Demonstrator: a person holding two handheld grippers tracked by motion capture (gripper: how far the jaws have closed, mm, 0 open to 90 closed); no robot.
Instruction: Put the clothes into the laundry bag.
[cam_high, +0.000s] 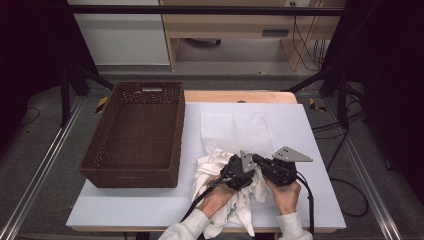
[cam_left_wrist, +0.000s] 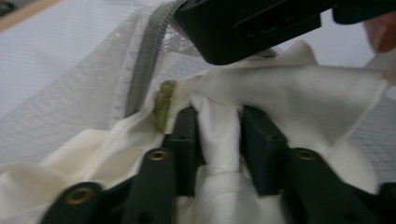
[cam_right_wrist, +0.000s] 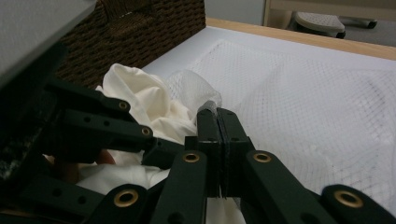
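The cream garment (cam_high: 220, 172) lies bunched on the counter (cam_high: 310, 200) beside the brown basket (cam_high: 137, 135), half over the mesh bag (cam_high: 235, 127). The left gripper (cam_left_wrist: 219, 128) jaws pinch a garment fold; the right gripper (cam_right_wrist: 218, 116) jaws are fully closed on the bag's edge.

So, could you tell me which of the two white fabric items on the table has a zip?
The flat mesh laundry bag, with see-through netting and a grey zip. The cream garment bunched between the left gripper jaws is plain cloth.
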